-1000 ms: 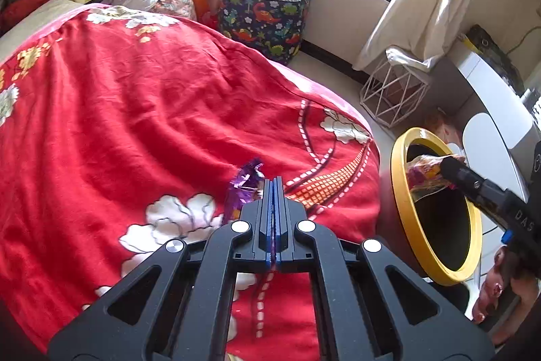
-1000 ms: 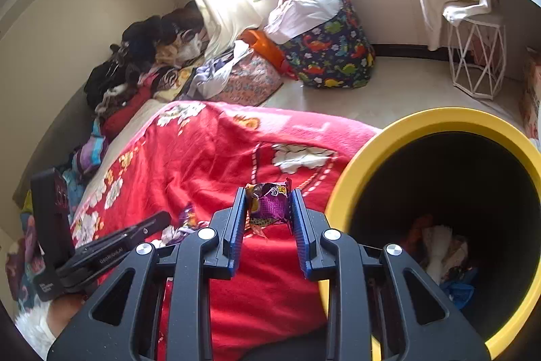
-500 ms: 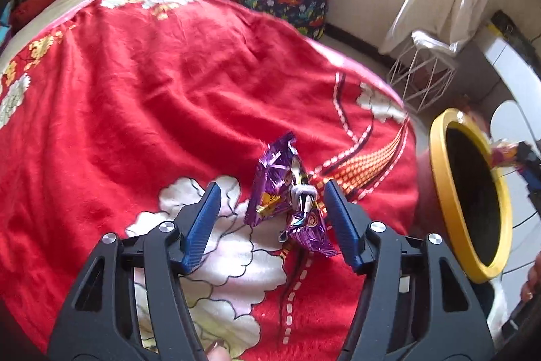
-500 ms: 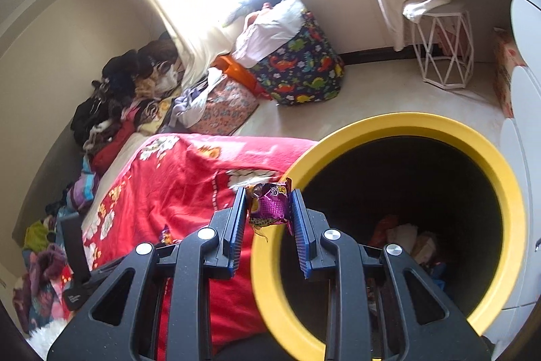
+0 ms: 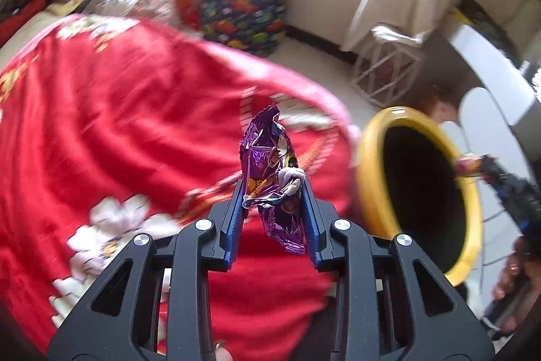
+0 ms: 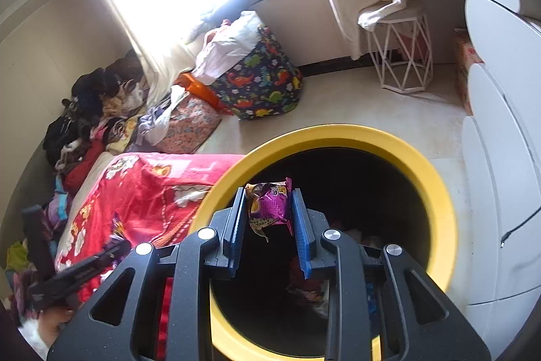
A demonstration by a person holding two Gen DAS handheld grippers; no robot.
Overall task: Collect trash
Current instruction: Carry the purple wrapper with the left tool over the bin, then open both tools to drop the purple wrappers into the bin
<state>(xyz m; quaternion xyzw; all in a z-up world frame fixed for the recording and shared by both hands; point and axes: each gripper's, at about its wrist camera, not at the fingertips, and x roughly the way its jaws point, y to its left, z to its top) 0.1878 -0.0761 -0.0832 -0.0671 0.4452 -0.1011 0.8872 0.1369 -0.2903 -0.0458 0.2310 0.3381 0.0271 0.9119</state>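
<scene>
A crinkled purple snack wrapper (image 5: 267, 154) stands upright between the blue pads of my left gripper (image 5: 273, 183), just over the red flowered bedspread (image 5: 118, 124). The jaws are closing and both pads press on it. To the right stands the black bin with a yellow rim (image 5: 368, 178). My right gripper (image 6: 268, 193) is shut on a magenta snack wrapper (image 6: 270, 208) and hangs over the bin's dark mouth, inside the yellow rim (image 6: 338, 132). Some trash lies at the bin's bottom.
A dinosaur-print bag (image 6: 263, 83) stuffed with white cloth and a white wire stool (image 6: 402, 56) stand on the floor beyond the bin. White rounded furniture (image 6: 500, 158) lines the right side. Heaped clothes (image 6: 88, 117) lie at the bed's far end.
The left gripper went from shut beside the purple wrapper to open around it, then closed on it. The right gripper carried its wrapper from over the bed to over the bin's mouth.
</scene>
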